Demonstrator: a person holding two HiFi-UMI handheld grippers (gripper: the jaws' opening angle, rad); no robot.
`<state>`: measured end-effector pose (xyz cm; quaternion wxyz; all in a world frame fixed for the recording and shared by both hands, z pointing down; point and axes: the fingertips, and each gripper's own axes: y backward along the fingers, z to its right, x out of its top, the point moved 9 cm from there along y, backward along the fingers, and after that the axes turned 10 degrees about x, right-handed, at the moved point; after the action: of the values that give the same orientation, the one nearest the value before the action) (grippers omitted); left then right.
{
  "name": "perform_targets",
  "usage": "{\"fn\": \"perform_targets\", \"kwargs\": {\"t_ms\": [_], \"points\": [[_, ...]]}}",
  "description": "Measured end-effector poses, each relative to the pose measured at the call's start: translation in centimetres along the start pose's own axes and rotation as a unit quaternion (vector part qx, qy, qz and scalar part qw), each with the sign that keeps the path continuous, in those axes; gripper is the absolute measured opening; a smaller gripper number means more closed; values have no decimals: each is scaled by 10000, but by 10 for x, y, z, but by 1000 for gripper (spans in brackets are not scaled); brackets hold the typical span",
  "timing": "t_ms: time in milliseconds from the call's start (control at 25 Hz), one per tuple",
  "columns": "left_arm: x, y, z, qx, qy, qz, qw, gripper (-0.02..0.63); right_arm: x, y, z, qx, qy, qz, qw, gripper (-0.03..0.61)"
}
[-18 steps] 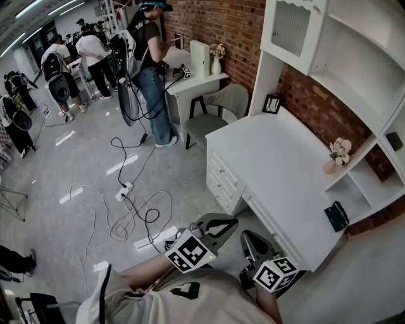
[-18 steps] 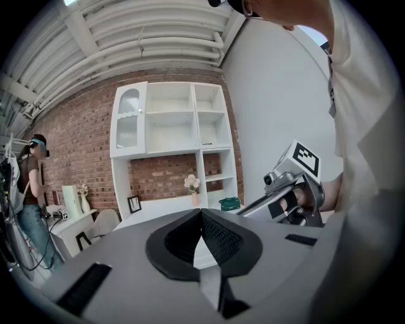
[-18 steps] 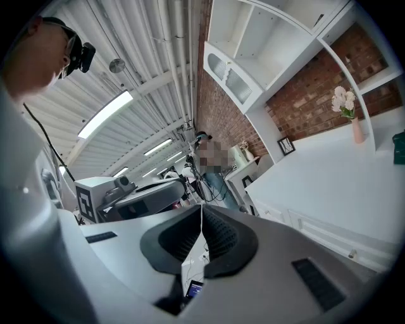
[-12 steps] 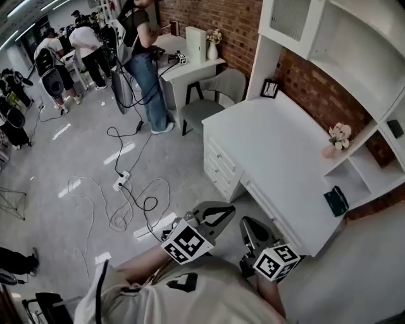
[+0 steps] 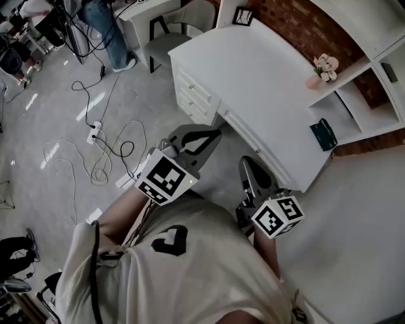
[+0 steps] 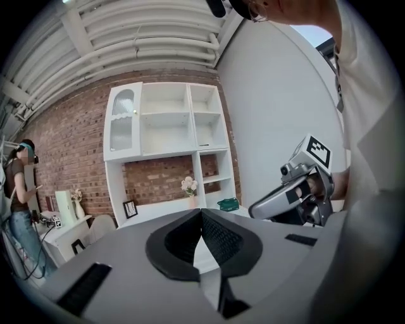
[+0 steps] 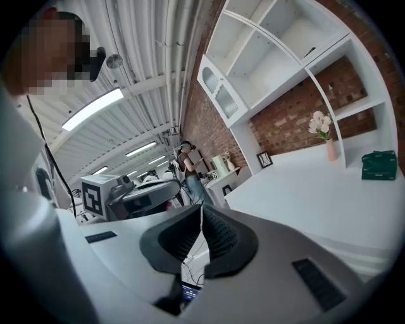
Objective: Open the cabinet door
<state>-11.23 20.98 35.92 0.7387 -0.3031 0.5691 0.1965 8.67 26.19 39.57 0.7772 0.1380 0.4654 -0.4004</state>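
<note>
The person stands at the near corner of the white desk [image 5: 266, 82] with 2 grippers held out low in front of the chest, both tipped slightly downward. The left gripper [image 5: 212, 135] has its jaws clenched together, the ribbed pads meeting at the tips with nothing between them. The right gripper [image 5: 249, 166] is the same, its jaws pressed shut on nothing, and it sits just beside the desk's front edge. Neither touches any furniture. The cabinet door [image 6: 122, 124], a narrow white door with an arched glass panel and a small knob [image 6: 134, 112], is in the top left corner of the white shelf unit [image 6: 166, 95] that rises from the back of the desk against the brick wall [image 6: 69, 158]. It is closed and well apart from both grippers, high above them. On the desk a pink vase of flowers [image 5: 321, 68] stands at the foot of a shelf upright, a dark green box [image 5: 324, 134] lies in the low compartment near it, and a small framed picture [image 5: 242, 14] leans at the far end. A bank of drawers [image 5: 193, 95] sits under the desk's left end. Loose cables [image 5: 107, 149] and a power strip [image 5: 95, 130] trail over the grey floor [image 5: 38, 95] to the left, and a grey chair [image 5: 169, 39] is pulled up to a second desk beyond.
</note>
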Motion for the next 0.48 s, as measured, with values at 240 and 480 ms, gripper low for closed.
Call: {"fn": "perform_targets", "kwargs": {"t_ms": [240, 480], "points": [[-7, 1, -35, 217, 26, -48, 9997, 17, -2, -10, -1, -214, -7, -245, 9995, 32], [-31, 9, -36, 84, 417, -263, 9987, 17, -3, -33, -16, 2, 214, -521, 9984, 32]]}}
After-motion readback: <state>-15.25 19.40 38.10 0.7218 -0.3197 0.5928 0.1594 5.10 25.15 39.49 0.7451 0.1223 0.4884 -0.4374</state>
